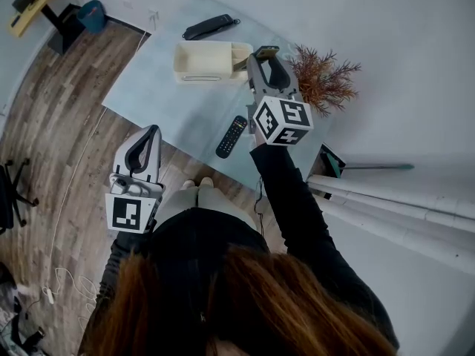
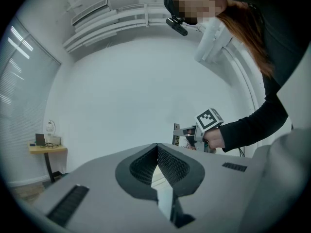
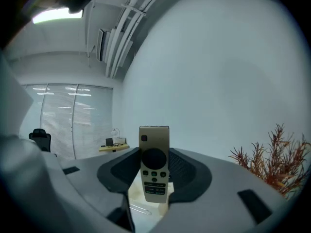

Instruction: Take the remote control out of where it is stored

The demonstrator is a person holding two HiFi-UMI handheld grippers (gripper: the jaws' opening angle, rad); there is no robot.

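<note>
Remote control [image 3: 154,165] clamped between the pads of the right gripper [image 1: 260,64], raised above the right end of the beige storage box [image 1: 199,71] on the table [image 1: 159,95]. The remote stood upright and was gripped only along its lower half, with its upper half free beyond the jaws. The left gripper [image 2: 156,152] had its jaws together with nothing between them and was held off the near edge of the table, well apart from the box.

Risks, as judged: with such a low grip, a quick swing could make the long, smooth remote pivot or slide between the pads and drop onto the box or table. The dried plant [image 1: 323,76] stood just beside the right gripper on its right, so a move that way could snag its twigs. A descent toward the near side could strike the black remote [image 1: 231,136] lying close to the near table edge.

Room for moving: bare tabletop lay between the box and the near edge, left of the black remote. The far side held a dark handset [image 1: 210,27]. The right side was closed in by the plant and the wall.
</note>
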